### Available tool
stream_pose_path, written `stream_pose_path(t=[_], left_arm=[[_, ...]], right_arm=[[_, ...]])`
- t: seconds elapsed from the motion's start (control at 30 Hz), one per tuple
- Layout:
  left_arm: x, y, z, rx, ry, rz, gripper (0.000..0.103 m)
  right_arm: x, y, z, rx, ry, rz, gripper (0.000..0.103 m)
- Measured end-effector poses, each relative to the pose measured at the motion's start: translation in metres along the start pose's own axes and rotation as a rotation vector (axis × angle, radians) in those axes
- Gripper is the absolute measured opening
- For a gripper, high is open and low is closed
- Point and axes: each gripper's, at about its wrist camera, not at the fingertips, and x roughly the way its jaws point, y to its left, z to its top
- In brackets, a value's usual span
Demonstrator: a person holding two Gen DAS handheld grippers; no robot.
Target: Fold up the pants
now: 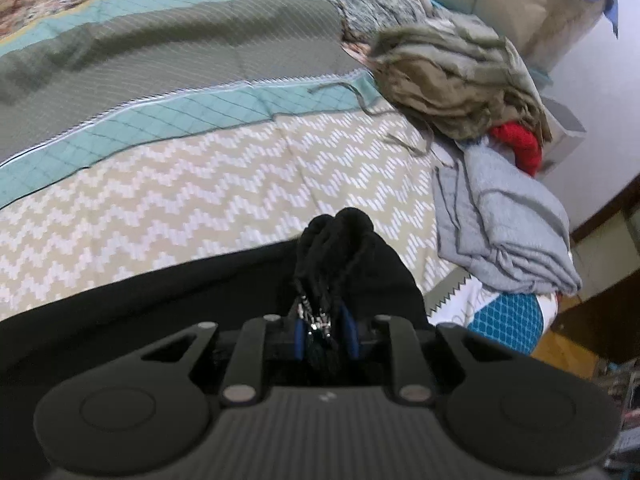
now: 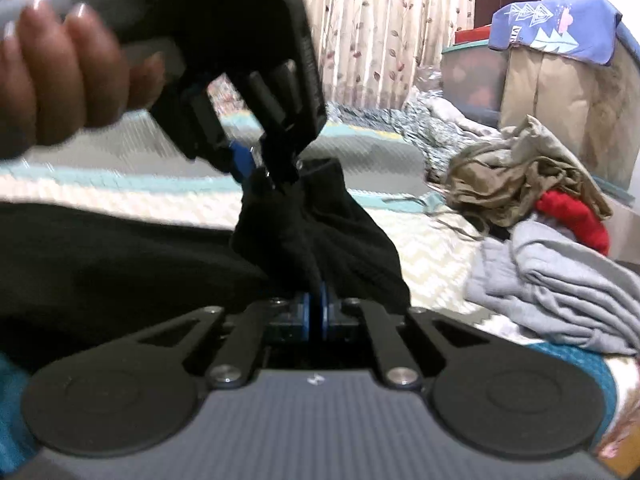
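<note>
Right gripper [image 2: 315,312]: fingers clenched on black pants [image 2: 120,256], bunched above the bed [image 2: 432,280]. Left gripper [image 2: 260,168], in my left hand [image 2: 68,76], likewise grasps the same edge. I judge 1 fold begun; next, carry both corners across together.

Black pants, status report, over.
Left gripper and right gripper both shut on black pants. Pants bunched, lifted off quilt. Laundry pile alongside, clear.
</note>
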Motion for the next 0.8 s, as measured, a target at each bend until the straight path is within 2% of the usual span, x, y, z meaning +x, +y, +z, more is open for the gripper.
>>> stream_pose_path(t=[0.3, 0.5, 0.8], left_arm=[[-0.037, 0.066, -0.022, -0.136, -0.049, 0.025, 0.018], [-0.049, 0.108, -0.039, -0.221, -0.062, 0.055, 0.018], [-0.043, 0.145, -0.062, -0.296, -0.043, 0.070, 0.018]], right_arm=[[-0.009, 0.031, 0.021, 0.038, -0.006, 0.201, 0.008], [-0.004, 0.066, 0.028, 0.012, 0.045, 0.298, 0.008], [0.007, 0.092, 0.031, -0.020, 0.129, 0.347, 0.008]])
